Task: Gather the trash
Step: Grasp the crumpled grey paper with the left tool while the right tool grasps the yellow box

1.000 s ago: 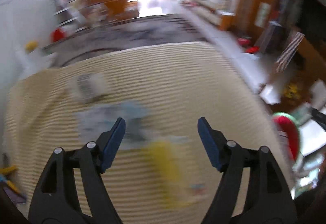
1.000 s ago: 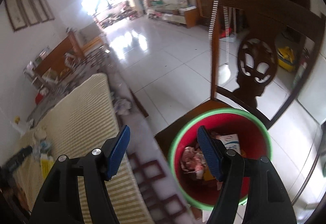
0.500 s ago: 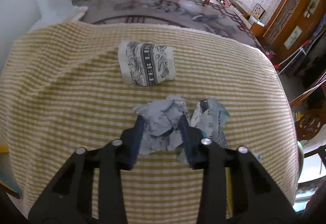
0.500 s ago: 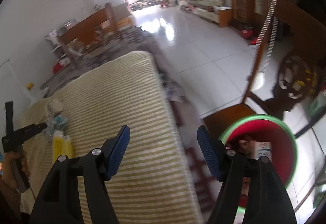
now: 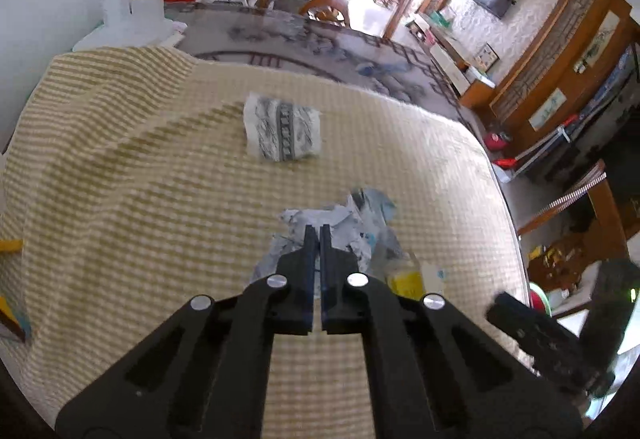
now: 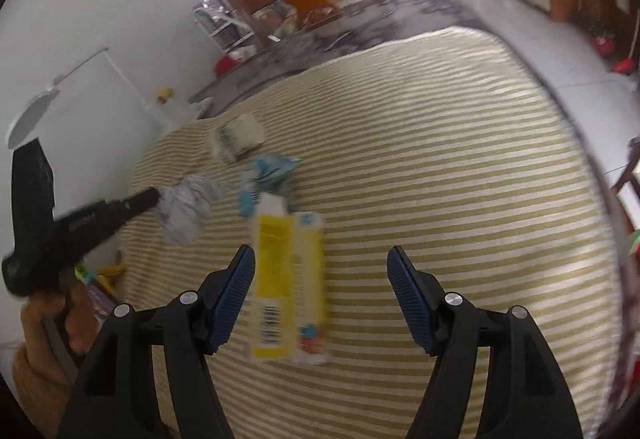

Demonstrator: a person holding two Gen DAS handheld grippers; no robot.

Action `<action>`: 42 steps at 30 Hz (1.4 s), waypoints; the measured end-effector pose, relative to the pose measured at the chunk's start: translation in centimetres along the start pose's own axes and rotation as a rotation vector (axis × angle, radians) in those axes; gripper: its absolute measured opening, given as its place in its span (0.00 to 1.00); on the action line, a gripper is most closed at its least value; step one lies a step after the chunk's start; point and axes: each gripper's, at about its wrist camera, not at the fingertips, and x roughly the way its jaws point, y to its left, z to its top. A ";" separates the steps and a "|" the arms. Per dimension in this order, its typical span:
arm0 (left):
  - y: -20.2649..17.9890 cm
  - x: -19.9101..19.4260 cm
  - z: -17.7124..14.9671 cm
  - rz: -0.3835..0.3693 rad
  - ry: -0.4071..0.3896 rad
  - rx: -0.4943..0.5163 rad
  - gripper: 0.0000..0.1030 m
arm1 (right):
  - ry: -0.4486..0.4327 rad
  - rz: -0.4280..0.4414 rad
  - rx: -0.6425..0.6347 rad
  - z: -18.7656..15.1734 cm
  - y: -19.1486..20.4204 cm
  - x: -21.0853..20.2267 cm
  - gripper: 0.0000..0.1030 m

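Left wrist view: your left gripper (image 5: pixel 316 235) has just snapped from wide open to fully closed, its jaws pinching the crumpled white paper (image 5: pixel 320 227) on the striped cloth (image 5: pixel 120 179) covering the surface. That piece looks ready to lift. A printed paper wad (image 5: pixel 283 131) lies beyond.

Right wrist view: your right gripper (image 6: pixel 320 279) has swung away from the red bin to the surface; its jaws gape, empty, over the yellow carton (image 6: pixel 280 271), not touching it. Blue wrapper (image 6: pixel 268 175) lies just behind.
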 end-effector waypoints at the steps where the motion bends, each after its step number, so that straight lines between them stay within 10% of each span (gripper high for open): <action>1: -0.2 0.3 -0.3 -0.004 0.019 0.004 0.02 | 0.011 0.015 0.002 -0.1 0.3 0.6 0.68; 5: -0.4 1.0 -0.9 0.021 0.058 0.026 0.10 | 0.042 0.007 -0.030 -0.6 1.3 2.1 0.72; 7: -0.4 1.1 -0.9 0.028 0.061 0.025 0.49 | 0.065 0.000 -0.048 -0.9 1.7 2.8 0.72; 9: -0.5 1.1 -1.1 0.037 0.061 0.034 0.56 | 0.091 0.005 -0.056 -1.3 2.2 3.5 0.72; 19: -1.5 2.7 -2.2 0.080 0.135 0.114 0.62 | 0.117 -0.041 -0.129 -2.2 2.4 3.0 0.33; 30: -2.6 5.3 -3.8 0.136 0.230 0.203 0.61 | 0.104 -0.017 -0.105 -2.0 1.9 2.3 0.61; 42: -2.9 5.1 -3.7 0.162 0.196 0.227 0.42 | 0.098 -0.066 -0.115 -2.1 2.4 3.6 0.65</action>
